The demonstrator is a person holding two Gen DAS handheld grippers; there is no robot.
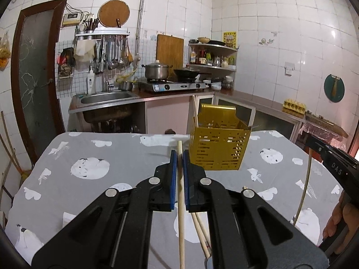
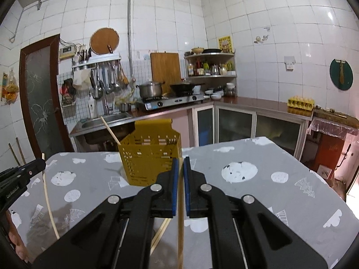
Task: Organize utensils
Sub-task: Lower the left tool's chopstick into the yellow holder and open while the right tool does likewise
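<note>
A yellow perforated utensil holder [image 1: 218,144] stands on the grey patterned table [image 1: 101,152], with one chopstick [image 1: 194,109] leaning out of it. My left gripper [image 1: 179,154] is shut on a pale wooden chopstick [image 1: 180,213], just left of the holder. More chopsticks [image 1: 200,231] lie on the table under it. My right gripper [image 2: 181,161] is shut on another wooden chopstick [image 2: 180,235], just in front of the holder [image 2: 149,157]. Each gripper shows at the edge of the other's view, the right one [image 1: 332,159] and the left one [image 2: 24,172], each with its chopstick.
Behind the table run a sink [image 1: 105,97], a gas stove with a pot and wok [image 1: 172,83], and a counter with an egg tray [image 1: 294,106]. A brown door [image 1: 36,78] stands at left. Loose chopsticks [image 2: 160,233] lie near the table's front.
</note>
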